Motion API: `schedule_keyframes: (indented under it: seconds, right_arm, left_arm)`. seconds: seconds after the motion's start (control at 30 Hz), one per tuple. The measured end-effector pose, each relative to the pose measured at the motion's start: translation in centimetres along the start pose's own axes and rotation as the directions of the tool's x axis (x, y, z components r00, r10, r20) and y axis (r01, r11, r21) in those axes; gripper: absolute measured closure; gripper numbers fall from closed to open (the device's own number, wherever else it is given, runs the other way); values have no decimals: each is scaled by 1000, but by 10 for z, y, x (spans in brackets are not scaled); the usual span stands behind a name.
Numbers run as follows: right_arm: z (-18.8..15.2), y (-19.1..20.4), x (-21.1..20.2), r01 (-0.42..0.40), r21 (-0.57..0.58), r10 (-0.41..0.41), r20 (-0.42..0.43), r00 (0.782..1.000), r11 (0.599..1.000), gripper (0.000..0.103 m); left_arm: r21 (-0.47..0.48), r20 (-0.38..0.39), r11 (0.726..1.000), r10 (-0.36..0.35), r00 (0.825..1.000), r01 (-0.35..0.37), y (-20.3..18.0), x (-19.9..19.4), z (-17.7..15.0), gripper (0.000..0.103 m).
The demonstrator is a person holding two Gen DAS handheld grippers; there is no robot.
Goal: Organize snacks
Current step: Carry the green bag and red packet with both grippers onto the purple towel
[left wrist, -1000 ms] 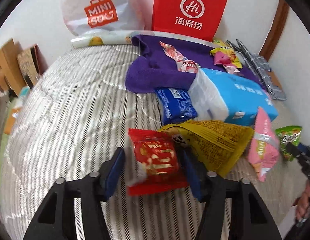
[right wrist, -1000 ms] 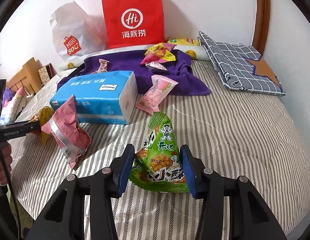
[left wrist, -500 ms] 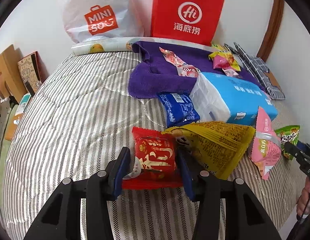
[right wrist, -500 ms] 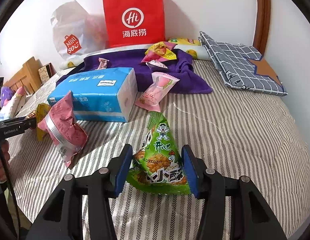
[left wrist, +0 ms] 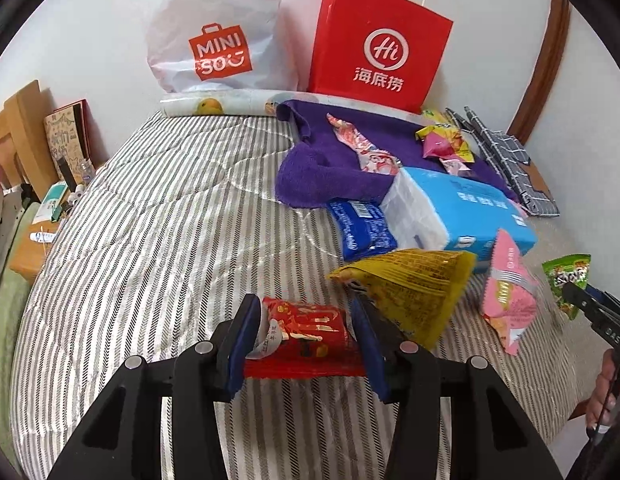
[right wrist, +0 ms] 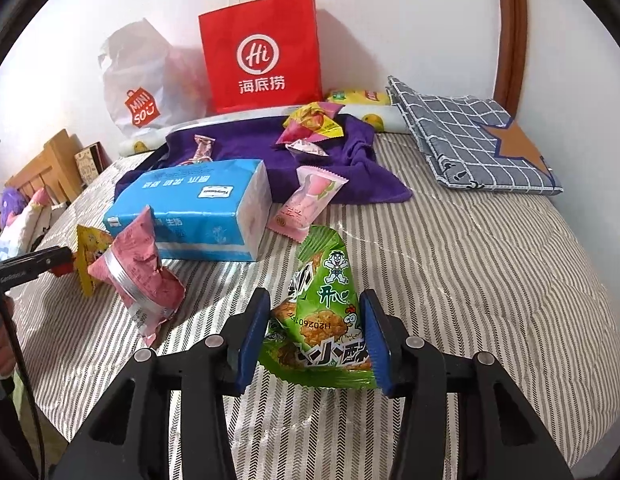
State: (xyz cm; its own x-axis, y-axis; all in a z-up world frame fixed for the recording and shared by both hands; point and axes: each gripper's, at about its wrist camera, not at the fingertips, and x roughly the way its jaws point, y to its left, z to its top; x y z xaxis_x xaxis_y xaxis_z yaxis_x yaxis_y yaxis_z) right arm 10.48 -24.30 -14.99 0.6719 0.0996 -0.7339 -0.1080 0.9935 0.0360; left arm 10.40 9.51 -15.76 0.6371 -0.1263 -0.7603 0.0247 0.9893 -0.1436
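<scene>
My left gripper [left wrist: 306, 344] is shut on a red snack packet [left wrist: 306, 336] and holds it just above the striped bed [left wrist: 150, 240]. A yellow snack bag [left wrist: 413, 288] lies just right of it. My right gripper [right wrist: 313, 340] is shut on a green triangular snack bag [right wrist: 321, 316]. A pink snack bag [right wrist: 138, 276] lies to its left, a pale pink packet [right wrist: 306, 204] ahead. A blue packet [left wrist: 361, 230] rests against the blue tissue pack [left wrist: 461, 212]. Several small snacks lie on the purple towel [left wrist: 321, 160].
A red paper bag [left wrist: 377, 48] and a white Miniso plastic bag [left wrist: 218, 40] stand against the back wall. A folded grey checked cloth [right wrist: 469, 136] lies at the back right. A wooden bedside shelf [left wrist: 26, 148] with small items stands left of the bed.
The left gripper closed onto the red packet and lifted it a little. The right gripper kept its hold on the green bag and drew back slightly.
</scene>
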Motion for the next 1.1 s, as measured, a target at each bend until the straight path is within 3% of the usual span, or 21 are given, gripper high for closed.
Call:
schedule_keyframes:
  seconds: [0.23, 0.47, 0.7, 1.1]
  right_arm:
    - [-2, 2, -1, 45, 4, -45, 1, 999, 999, 57]
    - [-13, 0, -1, 18, 14, -18, -19, 1000, 1000, 57]
    - [-21, 2, 0, 21, -13, -22, -55, 998, 1000, 56]
    - [-11, 1, -29, -1, 22, 0, 25, 1000, 1000, 57]
  left_arm:
    - [13, 4, 1000, -15, 1000, 15, -7, -10, -6, 58]
    - [13, -85, 1000, 17, 996, -16, -7, 2, -25, 58]
    - [32, -57, 998, 48, 997, -46, -13, -2, -30, 60]
    - [41, 15, 999, -28, 999, 27, -31, -31, -20, 60]
